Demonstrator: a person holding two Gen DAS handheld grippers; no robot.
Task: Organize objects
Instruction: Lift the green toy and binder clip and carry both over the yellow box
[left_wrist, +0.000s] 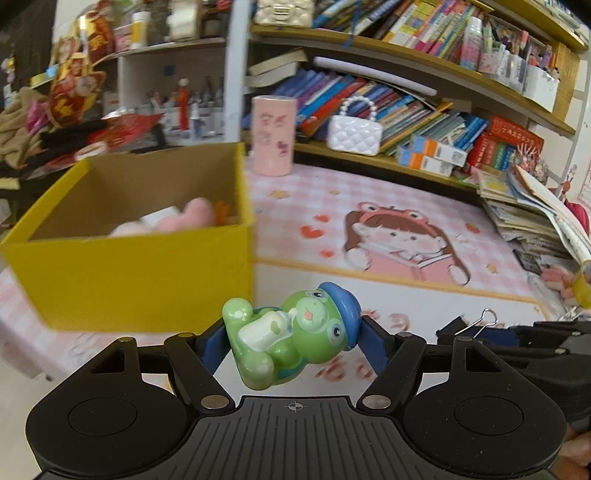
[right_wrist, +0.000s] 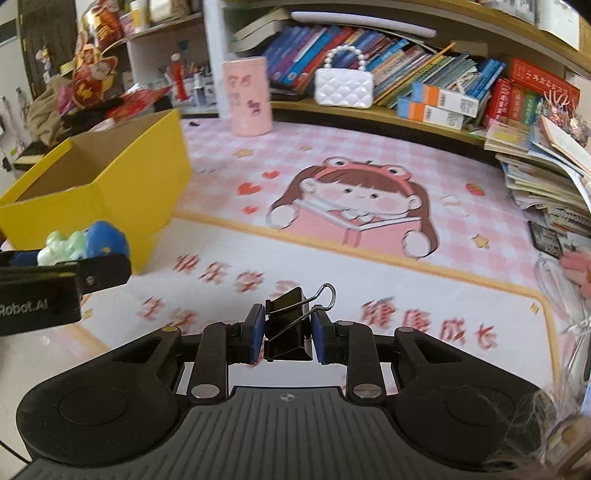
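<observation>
My left gripper (left_wrist: 293, 338) is shut on a green frog toy (left_wrist: 291, 336) with a blue cap and a white bottle, held above the desk mat just right of the yellow box (left_wrist: 129, 280). The box is open at the top, with a pink plush (left_wrist: 184, 218) inside. My right gripper (right_wrist: 289, 332) is shut on a black binder clip (right_wrist: 286, 328), its wire handles pointing up and forward. The right wrist view shows the left gripper (right_wrist: 62, 266) with the frog toy (right_wrist: 77, 245) at the left, beside the yellow box (right_wrist: 122, 184).
A pink cylinder holder (right_wrist: 248, 96) and a white quilted bag (right_wrist: 343, 86) stand at the back under shelves of books. Stacked books (right_wrist: 546, 177) crowd the right edge. A pink cartoon desk mat (right_wrist: 351, 206) covers the desk.
</observation>
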